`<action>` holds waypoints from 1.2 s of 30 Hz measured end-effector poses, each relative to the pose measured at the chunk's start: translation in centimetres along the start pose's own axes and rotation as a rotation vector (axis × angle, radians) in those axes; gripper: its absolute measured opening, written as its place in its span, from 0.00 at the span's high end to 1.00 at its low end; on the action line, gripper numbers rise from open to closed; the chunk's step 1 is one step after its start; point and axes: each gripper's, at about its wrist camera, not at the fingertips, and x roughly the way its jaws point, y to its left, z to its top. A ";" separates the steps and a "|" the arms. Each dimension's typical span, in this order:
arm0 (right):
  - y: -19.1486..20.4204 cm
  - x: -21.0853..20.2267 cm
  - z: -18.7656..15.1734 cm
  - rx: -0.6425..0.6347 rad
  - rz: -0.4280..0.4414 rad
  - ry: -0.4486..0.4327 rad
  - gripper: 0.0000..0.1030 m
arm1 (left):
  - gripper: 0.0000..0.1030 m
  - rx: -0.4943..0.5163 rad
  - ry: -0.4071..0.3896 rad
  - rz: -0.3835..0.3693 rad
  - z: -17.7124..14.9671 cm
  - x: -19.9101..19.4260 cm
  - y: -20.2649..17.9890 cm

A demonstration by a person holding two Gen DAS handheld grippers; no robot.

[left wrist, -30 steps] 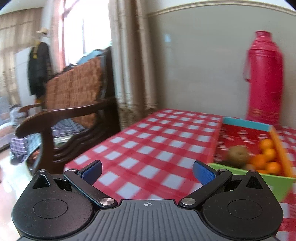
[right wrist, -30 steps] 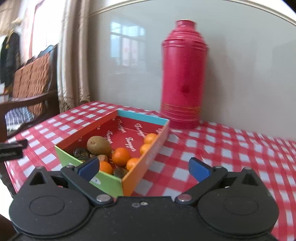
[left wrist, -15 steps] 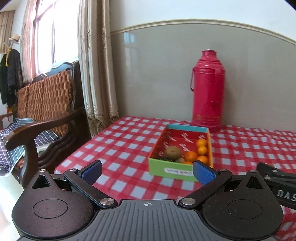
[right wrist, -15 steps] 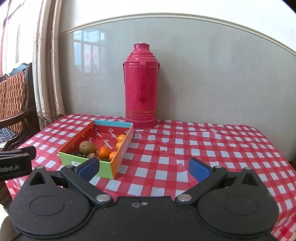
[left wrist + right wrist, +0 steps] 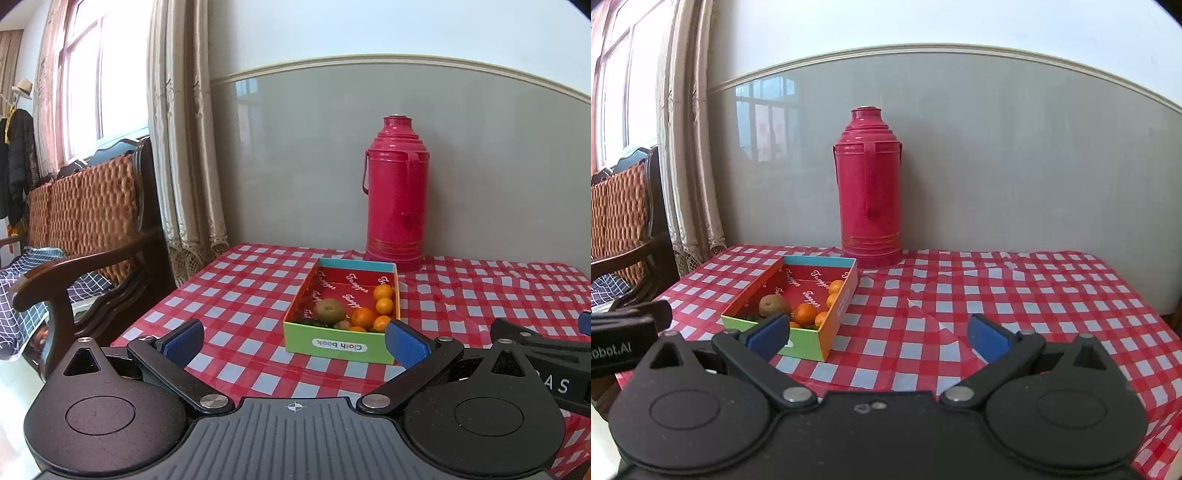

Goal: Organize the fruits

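Observation:
A colourful open box (image 5: 338, 345) (image 5: 834, 314) sits on the red checked table. It holds a brown kiwi (image 5: 329, 311) (image 5: 773, 305), several small oranges (image 5: 382, 306) (image 5: 806, 313) and some dark bits. My left gripper (image 5: 295, 341) is open and empty, held back from the box near the table's front edge. My right gripper (image 5: 877, 334) is open and empty, to the right of the box and short of it. Each gripper's body shows at the edge of the other's view.
A tall red thermos (image 5: 394, 192) (image 5: 870, 188) stands behind the box against the grey wall. The checked tablecloth (image 5: 1015, 295) covers the table. A wooden chair (image 5: 85, 240) with a woven back and a curtain (image 5: 181, 129) stand to the left.
Both grippers have pulled back and up from the box, which now looks smaller and farther. The left view has swung right to face the box. Both stay open.

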 end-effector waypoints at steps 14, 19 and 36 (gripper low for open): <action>0.6 0.4 -0.3 -0.017 0.013 0.007 0.06 | 0.00 -0.008 0.007 0.015 -0.2 0.6 0.4; 0.6 0.5 -0.3 -0.016 0.017 0.009 0.06 | 0.00 -0.007 0.005 0.014 -0.2 0.7 0.6; 0.7 0.5 -0.3 -0.018 0.010 0.010 0.06 | 0.00 -0.007 0.008 0.005 -0.5 1.1 0.3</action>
